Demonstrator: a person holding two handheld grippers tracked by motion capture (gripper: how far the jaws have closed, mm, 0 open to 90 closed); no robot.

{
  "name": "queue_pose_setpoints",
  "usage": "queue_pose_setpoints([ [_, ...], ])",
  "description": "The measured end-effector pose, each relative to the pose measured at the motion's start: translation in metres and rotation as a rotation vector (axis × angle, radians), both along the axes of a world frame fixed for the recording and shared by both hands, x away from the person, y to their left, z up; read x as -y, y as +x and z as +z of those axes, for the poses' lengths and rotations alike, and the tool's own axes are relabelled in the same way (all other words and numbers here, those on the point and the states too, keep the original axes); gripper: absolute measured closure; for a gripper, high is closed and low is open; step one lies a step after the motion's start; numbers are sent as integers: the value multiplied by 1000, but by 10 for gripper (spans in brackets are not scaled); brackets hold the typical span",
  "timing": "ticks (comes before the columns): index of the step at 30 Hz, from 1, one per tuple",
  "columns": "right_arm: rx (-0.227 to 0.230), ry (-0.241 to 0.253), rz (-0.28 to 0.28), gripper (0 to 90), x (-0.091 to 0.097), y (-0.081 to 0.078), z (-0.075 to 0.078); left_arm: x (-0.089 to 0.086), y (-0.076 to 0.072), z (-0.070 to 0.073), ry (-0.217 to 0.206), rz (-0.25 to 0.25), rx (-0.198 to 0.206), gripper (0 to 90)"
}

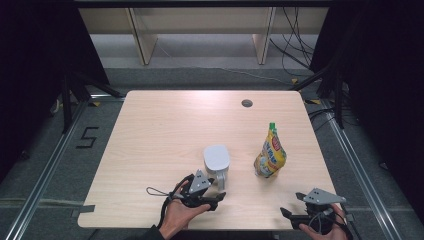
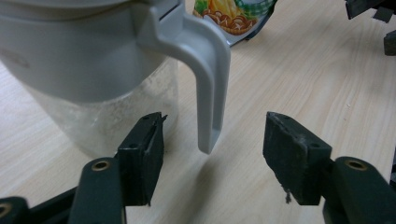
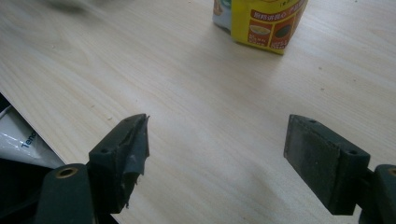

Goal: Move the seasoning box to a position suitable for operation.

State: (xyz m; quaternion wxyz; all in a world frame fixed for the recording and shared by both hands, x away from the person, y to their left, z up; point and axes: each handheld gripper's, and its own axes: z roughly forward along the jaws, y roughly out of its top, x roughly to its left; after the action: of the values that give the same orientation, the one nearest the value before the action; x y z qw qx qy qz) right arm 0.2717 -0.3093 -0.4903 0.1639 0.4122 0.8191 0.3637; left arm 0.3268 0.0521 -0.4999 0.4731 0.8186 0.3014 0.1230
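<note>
Left hand-held gripper (image 2: 212,140) low over the near part of the counter (image 1: 150,130), jaws apart and straddling the lower end of the handle (image 2: 210,88) of a pitcher (image 1: 217,161). Neither pad against the handle: bare wood visible on both sides of it in the left gripper view, the handle's tip hanging free just above the counter. Nothing held. Seen from the high view, same hand-held gripper (image 1: 220,197) just in front of the pitcher, grey three-cornered plate on top, a thin black cable trailing off to its left.

Pitcher upright near the middle of the near half of the counter, white-grey lid and collar above a clear, frosted-looking body, handle turned toward the person.

Right hand-held gripper (image 3: 217,154) near the front right edge of the counter, jaws wide apart, only bare wood between them. In the high view, well apart from the pitcher (image 1: 292,205).

Yellow pouch (image 1: 270,152) with a green cap standing upright to the right of the pitcher, near it but not touching, farther along the counter from the right hand-held gripper. Lower part of the pouch (image 3: 259,23) also at the top of the right gripper view.
</note>
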Motion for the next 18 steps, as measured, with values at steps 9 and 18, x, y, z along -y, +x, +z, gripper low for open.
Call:
queue_pose_setpoints([
  [9, -1, 1, 0, 231, 0, 0, 0, 11, 8, 2, -33, -19, 1, 524],
  [18, 3, -2, 8, 231, 0, 0, 0, 14, 13, 4, -18, -9, 31, 703],
])
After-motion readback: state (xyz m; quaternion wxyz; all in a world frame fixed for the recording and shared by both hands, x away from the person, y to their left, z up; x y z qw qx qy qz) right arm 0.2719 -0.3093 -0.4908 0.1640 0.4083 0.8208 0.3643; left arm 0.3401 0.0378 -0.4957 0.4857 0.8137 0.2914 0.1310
